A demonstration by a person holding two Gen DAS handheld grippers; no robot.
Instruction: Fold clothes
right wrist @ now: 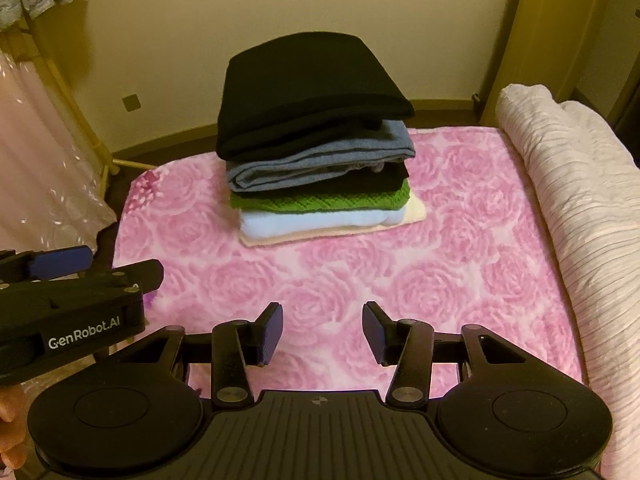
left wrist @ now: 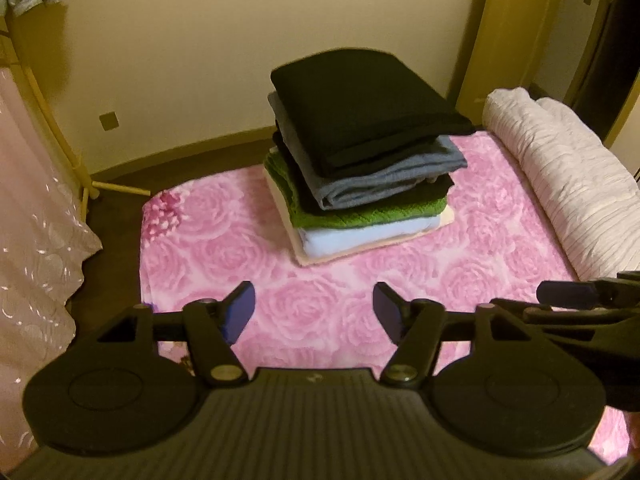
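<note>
A stack of folded clothes (left wrist: pixel 360 160) (right wrist: pixel 316 148) rests at the far end of the pink rose-patterned blanket (left wrist: pixel 240 248) (right wrist: pixel 320 280). A black garment (left wrist: pixel 360 108) (right wrist: pixel 304 84) lies on top, over grey (left wrist: pixel 384 180), black, green (right wrist: pixel 320 202), pale blue and cream layers. My left gripper (left wrist: pixel 314 312) hangs open over the blanket, short of the stack, with nothing between its blue pads. My right gripper (right wrist: pixel 322 334) is open too, empty, over the blanket. Each gripper shows at the edge of the other's view.
A rolled white ribbed quilt (left wrist: pixel 560 184) (right wrist: pixel 568 184) lines the bed's right side. A clothes rack with plastic-covered garments (left wrist: pixel 32 208) (right wrist: pixel 36 152) stands at the left. A wooden door (left wrist: pixel 504 32) is behind on the right, a wall behind the stack.
</note>
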